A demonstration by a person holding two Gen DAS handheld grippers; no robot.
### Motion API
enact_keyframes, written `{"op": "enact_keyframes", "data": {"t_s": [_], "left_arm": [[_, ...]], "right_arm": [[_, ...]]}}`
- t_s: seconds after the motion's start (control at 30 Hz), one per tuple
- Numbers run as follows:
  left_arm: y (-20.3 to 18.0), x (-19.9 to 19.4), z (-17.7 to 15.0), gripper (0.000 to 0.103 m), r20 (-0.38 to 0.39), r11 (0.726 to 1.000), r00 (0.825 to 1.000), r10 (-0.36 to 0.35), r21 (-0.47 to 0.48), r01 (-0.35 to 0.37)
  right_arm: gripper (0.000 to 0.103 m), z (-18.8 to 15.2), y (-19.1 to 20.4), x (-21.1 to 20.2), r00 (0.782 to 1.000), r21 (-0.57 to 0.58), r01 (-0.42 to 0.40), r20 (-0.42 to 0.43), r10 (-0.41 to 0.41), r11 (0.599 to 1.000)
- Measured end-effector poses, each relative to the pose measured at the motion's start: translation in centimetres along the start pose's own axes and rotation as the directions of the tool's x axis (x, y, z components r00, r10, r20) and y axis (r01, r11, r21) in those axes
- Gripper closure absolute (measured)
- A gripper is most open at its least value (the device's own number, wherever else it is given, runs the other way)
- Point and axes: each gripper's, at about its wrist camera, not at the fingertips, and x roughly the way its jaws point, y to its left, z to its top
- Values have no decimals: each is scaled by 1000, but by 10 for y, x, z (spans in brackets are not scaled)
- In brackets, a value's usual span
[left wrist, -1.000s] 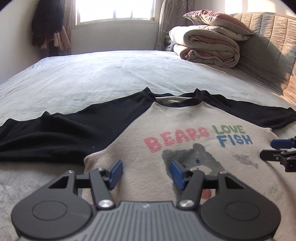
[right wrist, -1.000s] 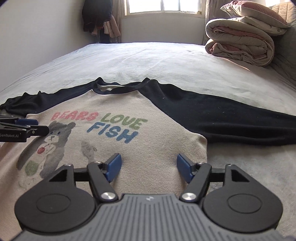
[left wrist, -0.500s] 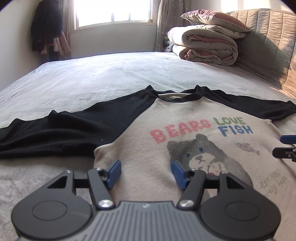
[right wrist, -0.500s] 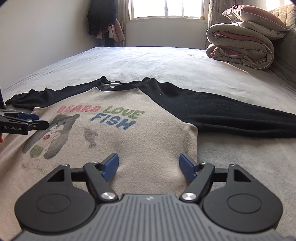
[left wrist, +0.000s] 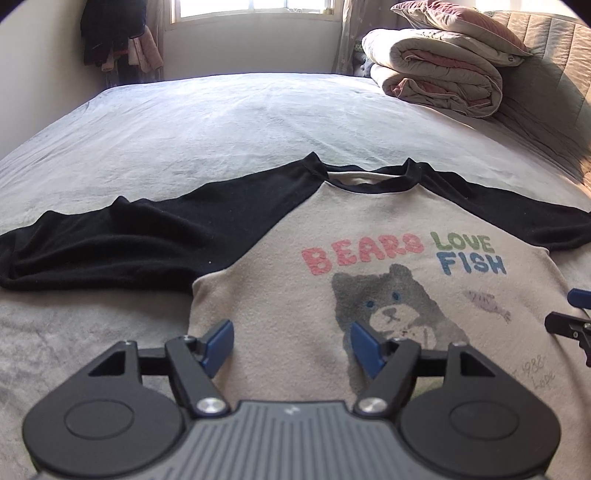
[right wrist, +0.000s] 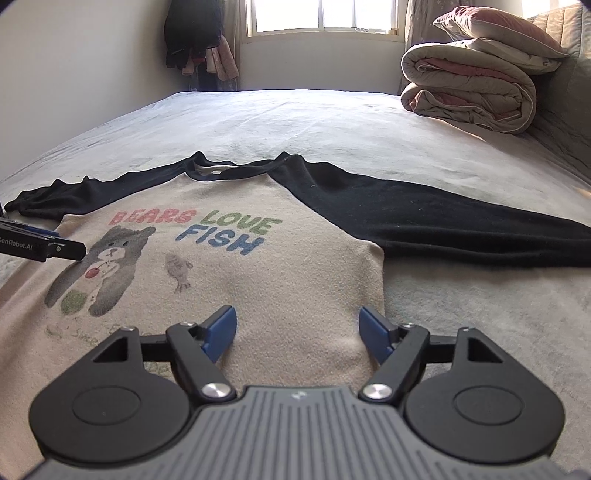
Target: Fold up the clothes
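Both grippers pulled back; fuzzy beige shirt [left wrist: 295, 302] lies flat.

Both wrist views sit low and close over the shirt [left wrist: 295, 302] hem, facing 12 o'clock toward the window [right wrist: 321, 14]. Shared: shirt print, bed [left wrist: 221, 118], folded duvet [right wrist: 469, 88].

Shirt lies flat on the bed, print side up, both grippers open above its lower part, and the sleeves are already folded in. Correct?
Not quite. The sleeves are not folded in: both stretch out sideways from the shirt on the bed, as the right wrist view shows. The rest holds.
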Motion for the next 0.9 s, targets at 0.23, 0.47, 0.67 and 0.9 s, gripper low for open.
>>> {"op": "enact_keyframes", "data": {"t_s": [0.23,0.47,0.67,0.9], "left_arm": [[-1,0,15,29,-29,998,1000,11,-56,-12],[0,-1,28,29,-13,995,1000,-17,-96,16],[3,3,35,29,5,995,1000,-1,-104,2],[-2,10,39,29,8,994,1000,-2,-107,2]], "right_arm": [[27,19,-15,3,999,105,25,-25,-22,994],[26,40,-36,8,998,208,57,-52,-48,976],[26,40,-93,10,989,335,147,-60,-134,931],[26,41,-160,12,969,474,243,-83,-231,846]]}}
